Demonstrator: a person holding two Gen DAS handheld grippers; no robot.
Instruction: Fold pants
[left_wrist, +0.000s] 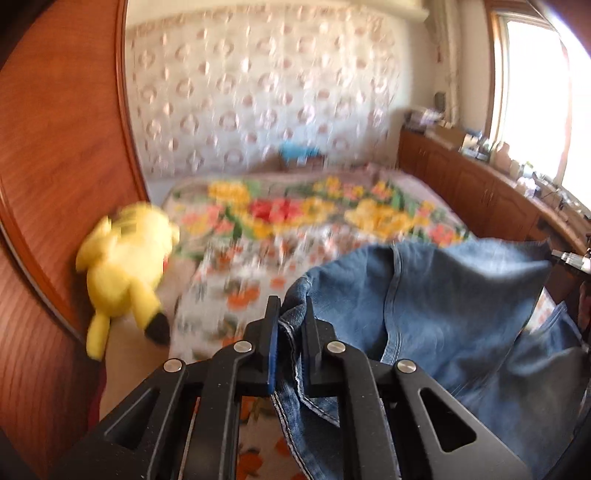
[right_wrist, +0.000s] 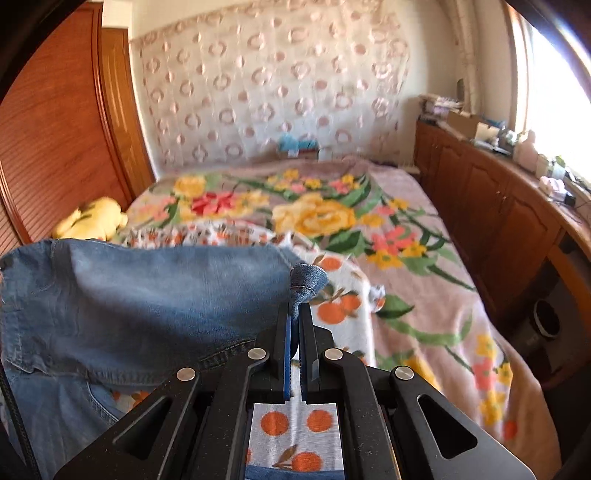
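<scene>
Blue denim pants (left_wrist: 454, 306) hang lifted above the bed, stretched between my two grippers. My left gripper (left_wrist: 291, 314) is shut on the left corner of the denim, with hem cloth bunched between its fingers. In the right wrist view the pants (right_wrist: 140, 295) spread to the left, and my right gripper (right_wrist: 295, 314) is shut on the right corner, a small fold of denim sticking up past its fingertips. The lower part of the pants drops out of view below both cameras.
The bed carries a flowered blanket (right_wrist: 369, 221) and an orange-print sheet (right_wrist: 343, 295). A yellow plush toy (left_wrist: 125, 266) lies at the bed's left by the wooden headboard (left_wrist: 55, 166). A wooden cabinet (right_wrist: 498, 221) with clutter runs along the right under a window.
</scene>
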